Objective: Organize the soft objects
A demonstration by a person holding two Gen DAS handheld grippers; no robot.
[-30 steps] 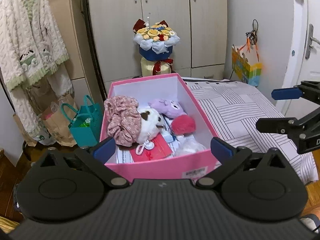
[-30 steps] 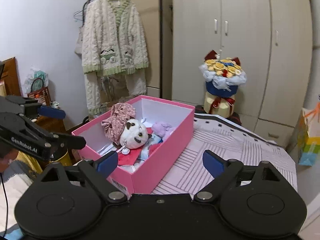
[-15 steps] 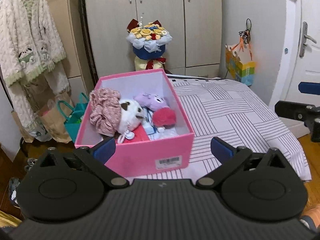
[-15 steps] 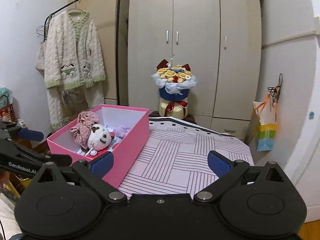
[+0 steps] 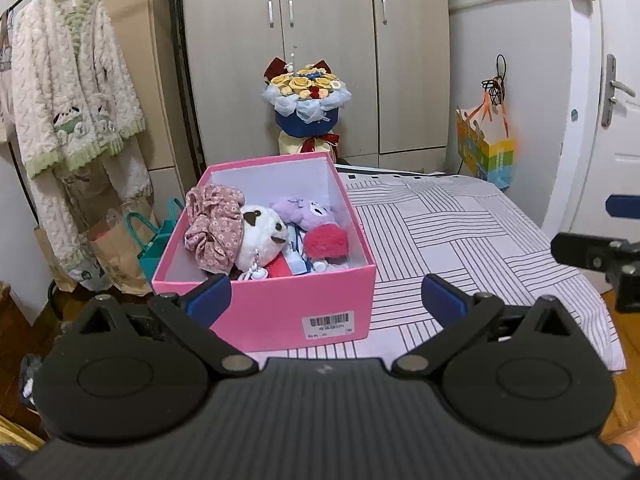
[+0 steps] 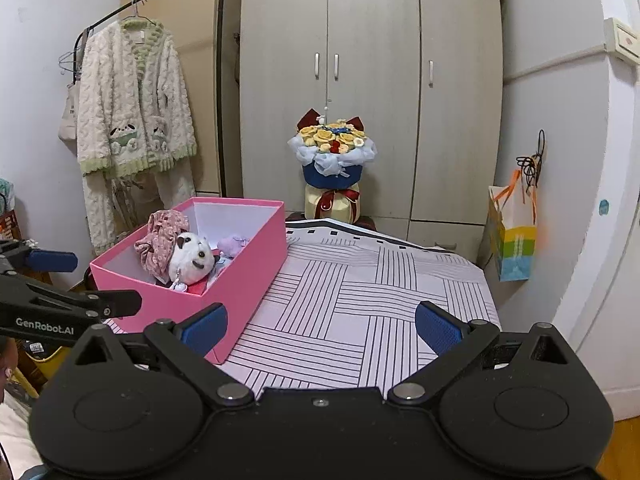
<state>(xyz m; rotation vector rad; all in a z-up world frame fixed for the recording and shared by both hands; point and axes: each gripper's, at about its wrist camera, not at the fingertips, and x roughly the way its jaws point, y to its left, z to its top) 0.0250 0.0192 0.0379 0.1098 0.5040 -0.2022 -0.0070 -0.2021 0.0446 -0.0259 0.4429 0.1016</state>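
With our left gripper (image 5: 326, 294) and right gripper (image 6: 320, 326) both spread apart and empty, we should descend straight into the pink box (image 5: 280, 312) on the striped bed (image 5: 460, 232), pinching 1 plush toy (image 5: 262, 236) by its bulk.

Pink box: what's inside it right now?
Inside the pink box: a floral scrunchie, a white-and-brown plush, a purple plush, a red pom-pom and something flat and red underneath. The pile hides whatever lies lower.
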